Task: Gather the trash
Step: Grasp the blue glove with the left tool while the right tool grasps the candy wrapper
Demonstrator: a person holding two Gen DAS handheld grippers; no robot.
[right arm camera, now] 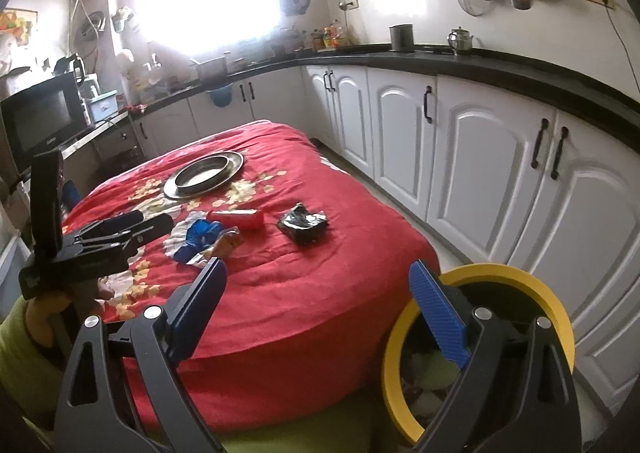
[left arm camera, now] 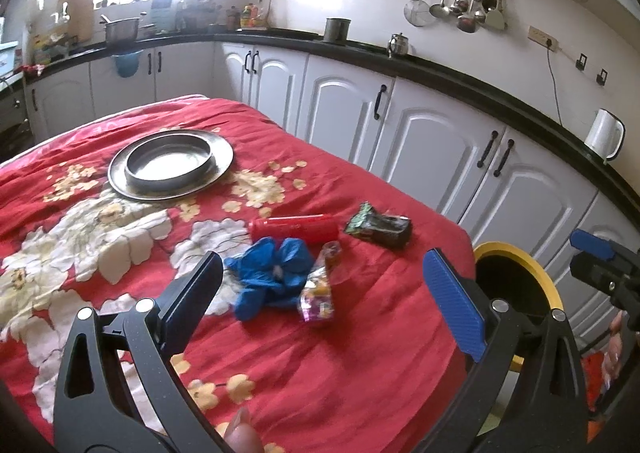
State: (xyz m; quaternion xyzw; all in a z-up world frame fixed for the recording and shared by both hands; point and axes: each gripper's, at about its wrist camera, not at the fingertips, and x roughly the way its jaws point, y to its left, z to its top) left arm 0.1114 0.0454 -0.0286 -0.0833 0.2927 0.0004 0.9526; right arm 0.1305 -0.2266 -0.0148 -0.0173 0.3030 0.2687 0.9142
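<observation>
On the red flowered tablecloth (left arm camera: pixel 328 353) lie several pieces of trash: a crumpled blue glove (left arm camera: pixel 268 273), a colourful candy wrapper (left arm camera: pixel 318 295), a red can on its side (left arm camera: pixel 296 229) and a dark crumpled wrapper (left arm camera: pixel 380 227). My left gripper (left arm camera: pixel 324 293) hovers open just in front of the glove and candy wrapper, holding nothing. My right gripper (right arm camera: pixel 320 305) is open and empty above the table's near edge, beside the yellow-rimmed bin (right arm camera: pixel 520 277). In the right wrist view the can (right arm camera: pixel 240 217), the dark wrapper (right arm camera: pixel 303 227) and the glove (right arm camera: pixel 200 239) show farther off.
A steel plate with a round tin (left arm camera: pixel 170 165) sits at the table's far side. White cabinets (left arm camera: pixel 432 141) under a black counter run along the right. The bin (left arm camera: pixel 516 253) stands on the floor by the table's right corner, trash inside. A hand and green sleeve (right arm camera: pixel 24 337) hold the left gripper.
</observation>
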